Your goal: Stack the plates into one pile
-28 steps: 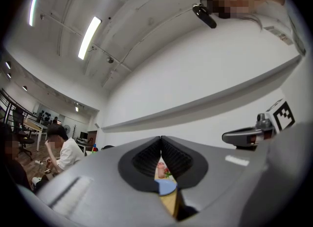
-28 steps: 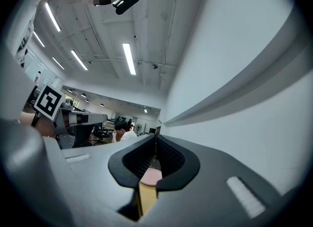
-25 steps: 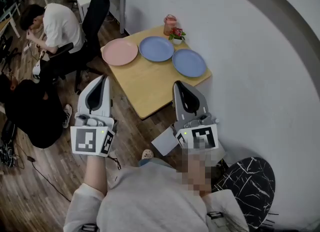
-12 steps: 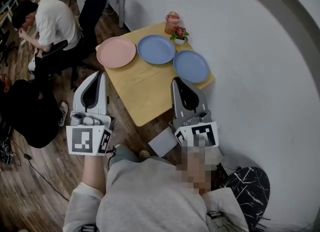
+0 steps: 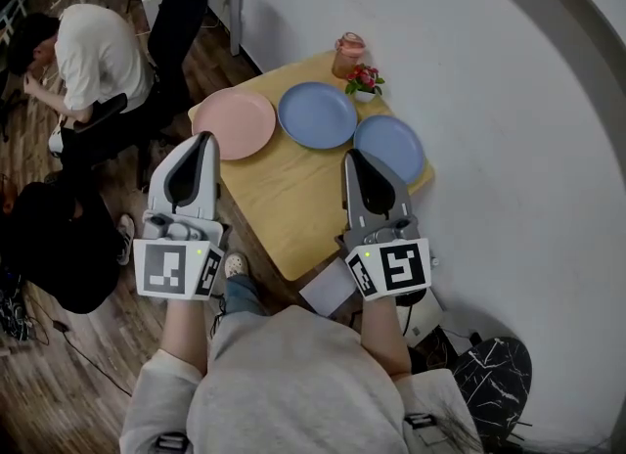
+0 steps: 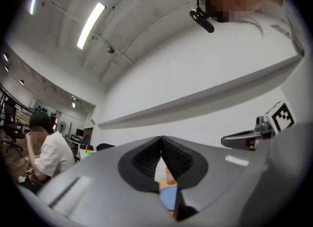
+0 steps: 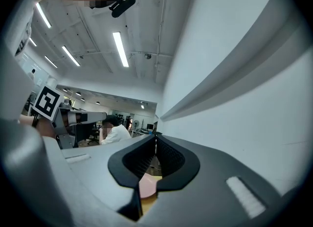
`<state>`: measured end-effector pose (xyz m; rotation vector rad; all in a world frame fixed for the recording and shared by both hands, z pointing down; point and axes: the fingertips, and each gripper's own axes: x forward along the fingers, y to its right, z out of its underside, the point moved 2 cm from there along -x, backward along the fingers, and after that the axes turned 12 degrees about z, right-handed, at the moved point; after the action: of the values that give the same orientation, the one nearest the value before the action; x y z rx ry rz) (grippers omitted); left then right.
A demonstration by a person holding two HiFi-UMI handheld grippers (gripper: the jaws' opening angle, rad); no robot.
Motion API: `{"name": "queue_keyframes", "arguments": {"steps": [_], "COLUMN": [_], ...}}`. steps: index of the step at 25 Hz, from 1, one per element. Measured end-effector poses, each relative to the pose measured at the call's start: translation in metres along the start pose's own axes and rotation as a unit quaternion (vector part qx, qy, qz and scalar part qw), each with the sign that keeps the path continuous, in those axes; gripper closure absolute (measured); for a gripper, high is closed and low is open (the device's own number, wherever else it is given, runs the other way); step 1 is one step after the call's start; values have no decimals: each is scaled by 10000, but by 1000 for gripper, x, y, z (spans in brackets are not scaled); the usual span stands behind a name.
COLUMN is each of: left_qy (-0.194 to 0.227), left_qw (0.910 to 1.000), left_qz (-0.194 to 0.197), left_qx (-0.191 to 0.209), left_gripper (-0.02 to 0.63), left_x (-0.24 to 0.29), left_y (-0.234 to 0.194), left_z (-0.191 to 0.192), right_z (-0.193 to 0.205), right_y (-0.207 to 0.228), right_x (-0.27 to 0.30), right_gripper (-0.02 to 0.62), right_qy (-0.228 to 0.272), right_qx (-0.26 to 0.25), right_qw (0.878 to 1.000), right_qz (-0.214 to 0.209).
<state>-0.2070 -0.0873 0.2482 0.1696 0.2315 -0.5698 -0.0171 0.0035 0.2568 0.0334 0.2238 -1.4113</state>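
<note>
Three plates lie side by side on a small wooden table: a pink plate at the left, a blue plate in the middle and a second blue plate at the right. My left gripper is shut and empty, with its tip just left of the pink plate's near rim. My right gripper is shut and empty too, hovering by the near edge of the right blue plate. Through the shut jaws, the left gripper view shows a sliver of blue plate and the right gripper view a sliver of pink plate.
A pink jar and a small pot of red flowers stand at the table's far edge against the white wall. A person in a white shirt sits at the left beside a black chair. A white box lies on the floor.
Both grippers and the view have moved forward toward the table. The grippers' tips now reach the plates' near rims. Both stay shut.
</note>
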Motion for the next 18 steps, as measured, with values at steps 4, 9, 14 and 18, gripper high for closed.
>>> {"name": "queue_keyframes", "arguments": {"steps": [4,9,14,18], "left_qy": [-17,-89,-317,-519], "left_qw": [9998,9994,9979,9958], "left_qz": [220,331,525,627], "left_qx": [-7,-90,-188,-410], "left_gripper": [548,548,548,548], "left_x": [30,55,76,88], "left_y": [-42,-88,-120,-141], "left_z": [9,22,45,69], "right_z": [5,14,33,59], "right_y": [-9,-20,-31,-40], "right_x": [46,92,129,152], "right_gripper": [586,586,586,586], "right_qy": [-14,-107,-377,-752], "right_qx": [12,62,182,400], "right_qw": [9999,9993,9982,9950], "right_qz": [146,341,440,519]}}
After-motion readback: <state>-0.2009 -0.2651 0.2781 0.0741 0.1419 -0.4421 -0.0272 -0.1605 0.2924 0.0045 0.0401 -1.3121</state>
